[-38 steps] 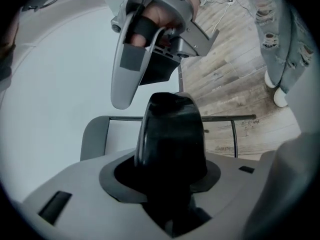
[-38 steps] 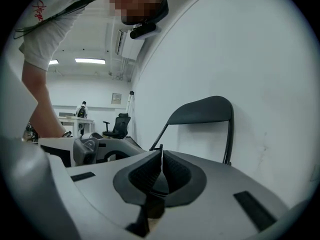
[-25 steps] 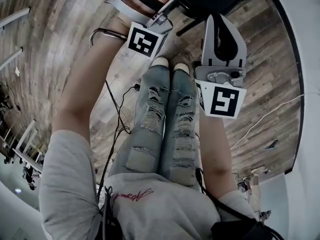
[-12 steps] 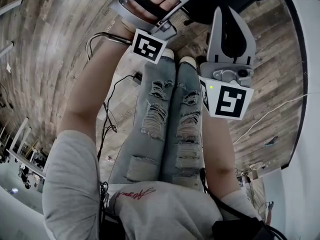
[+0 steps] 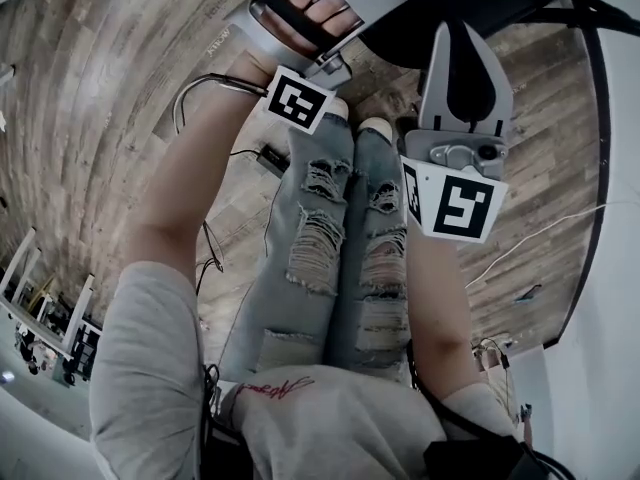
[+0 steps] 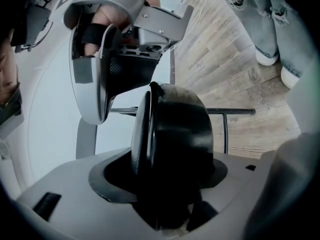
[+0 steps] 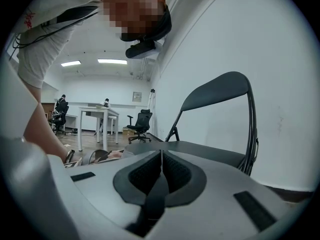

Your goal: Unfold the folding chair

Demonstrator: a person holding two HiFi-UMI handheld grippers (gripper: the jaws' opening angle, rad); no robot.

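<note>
**Left gripper [image 6: 160,159] was coming off the seat [image 6: 177,129]**

Its jaws were opening, and the dark padded edge of the seat stood between them with what looked like a little clearance on either side. Beyond that edge a thin bar [image 6: 232,111] of the frame ran across, and the wooden floor [image 6: 235,64] lay further off. The right gripper [image 7: 161,156] had its jaws pressed together on nothing. Just ahead of them stood the folding chair [image 7: 220,134], its seat roughly level and its backrest [image 7: 215,91] upright above and beyond, close to the white wall [image 7: 280,59].

By that look the chair was already spread, so the step in hand was most likely the release. Doing it well meant letting the jaws go fully wide before any pull. The gripper could then back out straight along the jaws' own line, so that no pad caught the padding and tipped the seat up toward the backrest. A sideways drag risked skating the light frame across the floor. The right gripper, closed and just short of the seat, was well placed to press down on the near edge if the seat did not sit flat. Whether the frame had settled fully open could not be told.
</note>
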